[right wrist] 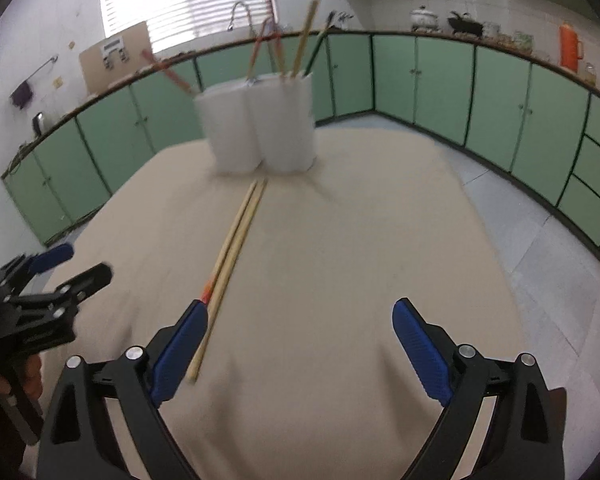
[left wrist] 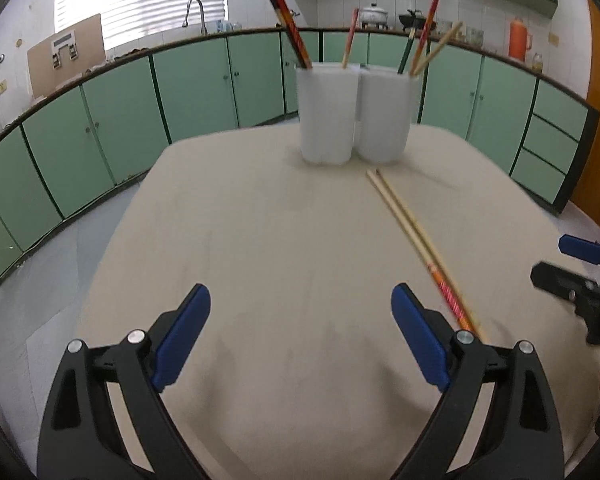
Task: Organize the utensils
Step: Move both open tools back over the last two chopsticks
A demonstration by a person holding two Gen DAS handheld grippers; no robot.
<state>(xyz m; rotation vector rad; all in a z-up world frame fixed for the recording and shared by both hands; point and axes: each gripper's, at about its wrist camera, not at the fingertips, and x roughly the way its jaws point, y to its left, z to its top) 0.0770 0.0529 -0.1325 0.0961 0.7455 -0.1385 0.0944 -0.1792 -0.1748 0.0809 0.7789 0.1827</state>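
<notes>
We see our right gripper spread wide above the table, a chopstick pair beside its left finger.

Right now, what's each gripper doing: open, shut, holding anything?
Left gripper: open, holding nothing.
Right gripper: open, holding nothing; chopsticks lie on the table beside its left finger.

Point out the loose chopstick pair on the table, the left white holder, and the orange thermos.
loose chopstick pair (right wrist: pixel 240 228), right wrist view, mid-shaft of the pale wood.
left white holder (left wrist: pixel 327 116), left wrist view, middle of its front wall.
orange thermos (left wrist: pixel 518 40), left wrist view, its body.
</notes>
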